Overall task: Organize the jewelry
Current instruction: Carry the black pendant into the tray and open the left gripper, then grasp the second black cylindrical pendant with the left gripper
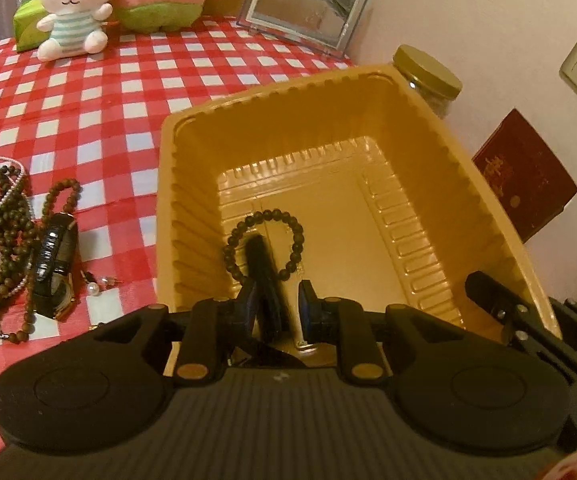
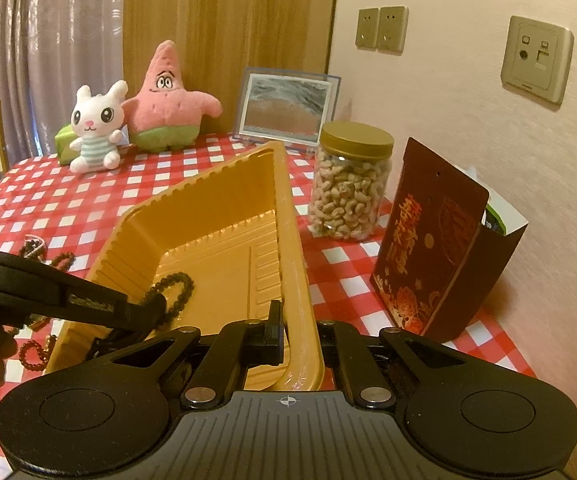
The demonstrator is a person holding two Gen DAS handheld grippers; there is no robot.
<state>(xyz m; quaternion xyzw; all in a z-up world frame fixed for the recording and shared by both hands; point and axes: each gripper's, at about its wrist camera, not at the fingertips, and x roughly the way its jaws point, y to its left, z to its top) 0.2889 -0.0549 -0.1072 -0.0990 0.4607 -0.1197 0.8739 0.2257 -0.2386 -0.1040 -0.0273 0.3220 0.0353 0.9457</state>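
One bracelet [image 1: 266, 246] in tray [image 1: 368, 92] | under parted left gripper [image 1: 278, 302]

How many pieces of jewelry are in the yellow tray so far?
1 for sure: a dark bead bracelet on the floor of the yellow tray, near its left wall. A blurred dark strap hangs over it at the left tongs, possibly a second piece.

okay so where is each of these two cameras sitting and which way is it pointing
Left wrist: on the left gripper above the tray's near end, looking down at the bead bracelet; its own fingers show.
Right wrist: on the right gripper straddling the tray's right wall, facing the cashew jar; the left gripper enters.
Shared: tray, bracelet, white bunny plush.
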